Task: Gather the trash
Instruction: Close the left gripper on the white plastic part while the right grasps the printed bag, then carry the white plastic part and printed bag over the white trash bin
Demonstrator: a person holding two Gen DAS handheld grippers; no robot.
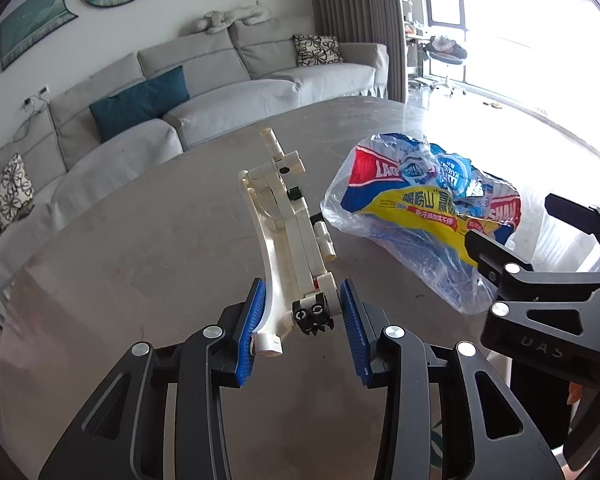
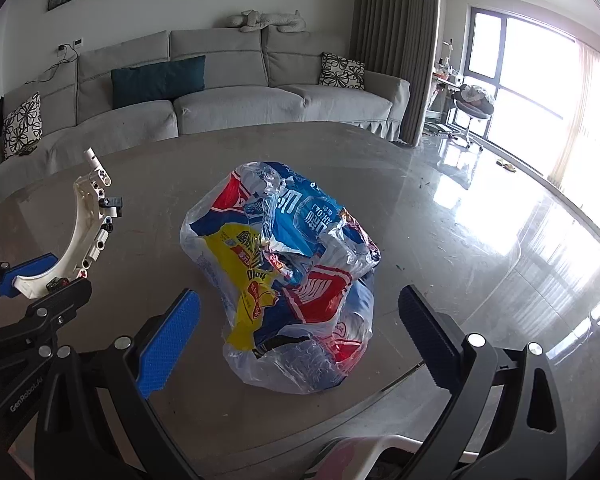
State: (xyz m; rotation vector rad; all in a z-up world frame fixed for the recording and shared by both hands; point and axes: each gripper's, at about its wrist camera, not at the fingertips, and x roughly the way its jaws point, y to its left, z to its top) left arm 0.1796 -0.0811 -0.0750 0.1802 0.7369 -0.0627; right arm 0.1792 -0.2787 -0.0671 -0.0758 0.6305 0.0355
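Left gripper (image 1: pixel 303 312): black frame, blue ribbed pads (image 1: pixel 256 312), silver rivets. Right gripper (image 2: pixel 300 336): the same black, blue and silver.

Toy piece (image 1: pixel 288 236): cream-white, with small black connectors and a speck of what may be red.

Crumpled plastic bag (image 2: pixel 292 280): clear film printed in blue, red and yellow, with white lettering.

Table (image 2: pixel 480 232): mottled grey-brown, glossy.

Sofa (image 2: pixel 236 104): pale grey; one teal cushion (image 2: pixel 158 80); cushions with black-and-white floral pattern (image 2: pixel 342 71).

Curtain (image 2: pixel 394 44): grey-brown.
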